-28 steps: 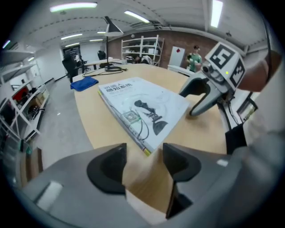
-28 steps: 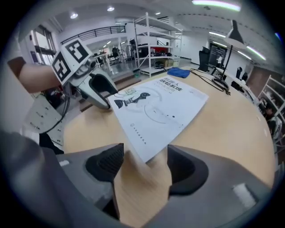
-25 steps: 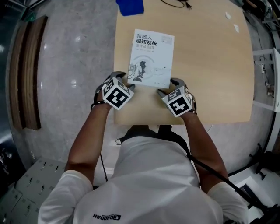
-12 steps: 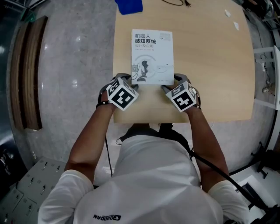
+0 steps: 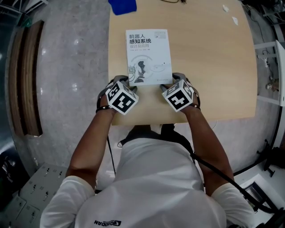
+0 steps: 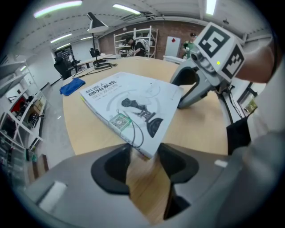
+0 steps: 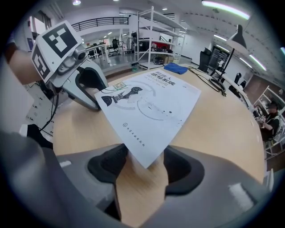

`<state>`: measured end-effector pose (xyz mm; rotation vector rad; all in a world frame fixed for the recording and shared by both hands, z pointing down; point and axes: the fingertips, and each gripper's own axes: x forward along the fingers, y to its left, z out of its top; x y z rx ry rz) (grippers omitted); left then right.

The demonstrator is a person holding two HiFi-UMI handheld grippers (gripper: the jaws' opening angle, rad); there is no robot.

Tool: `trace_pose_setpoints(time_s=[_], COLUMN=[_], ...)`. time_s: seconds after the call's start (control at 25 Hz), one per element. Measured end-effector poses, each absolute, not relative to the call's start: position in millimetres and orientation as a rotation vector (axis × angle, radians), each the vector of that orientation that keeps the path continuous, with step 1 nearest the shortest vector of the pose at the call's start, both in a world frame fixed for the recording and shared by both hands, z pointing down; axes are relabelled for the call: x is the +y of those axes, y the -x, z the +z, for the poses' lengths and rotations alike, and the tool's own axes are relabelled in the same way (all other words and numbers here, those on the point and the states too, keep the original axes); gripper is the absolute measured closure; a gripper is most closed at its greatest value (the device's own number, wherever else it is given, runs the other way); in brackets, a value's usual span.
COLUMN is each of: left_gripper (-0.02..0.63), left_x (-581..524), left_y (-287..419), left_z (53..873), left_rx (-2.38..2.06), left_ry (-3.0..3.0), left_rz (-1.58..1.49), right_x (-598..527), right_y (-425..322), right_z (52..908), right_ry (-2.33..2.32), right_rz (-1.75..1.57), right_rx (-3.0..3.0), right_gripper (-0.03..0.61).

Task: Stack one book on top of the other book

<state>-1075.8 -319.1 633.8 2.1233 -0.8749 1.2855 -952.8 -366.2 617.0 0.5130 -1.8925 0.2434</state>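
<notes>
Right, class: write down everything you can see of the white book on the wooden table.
The book is a white paperback with dark title print, a robot drawing and a small green code square on its cover. It lies closed and flat, cover up, on the wooden table, near the person's edge. Its near left corner sits between the open jaws of the left gripper, which have just widened; its near right corner sits between those of the right gripper, which have just narrowed. Neither presses it.

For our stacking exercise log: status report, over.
Left gripper jaws just opened wider, right gripper just narrowing; both open, each astride a near corner of white book. Book flat on wooden table. Blue cloth far edge, clear.
</notes>
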Motion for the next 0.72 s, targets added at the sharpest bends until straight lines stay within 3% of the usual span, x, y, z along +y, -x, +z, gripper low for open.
trace_pose_setpoints(time_s=[0.48, 0.72], left_gripper=[0.414, 0.423], left_x=[-315, -317], left_y=[1080, 1079], left_z=[639, 641], left_rx=[-1.048, -1.056], left_ry=[-2.036, -2.000], left_rz=[1.441, 1.461], right_x=[-371, -368], right_y=[943, 948], right_z=[612, 615], right_ry=[-0.470, -0.422], right_rz=[0.184, 0.181], right_rx=[-1.959, -1.964], right_gripper=[0.285, 0.331])
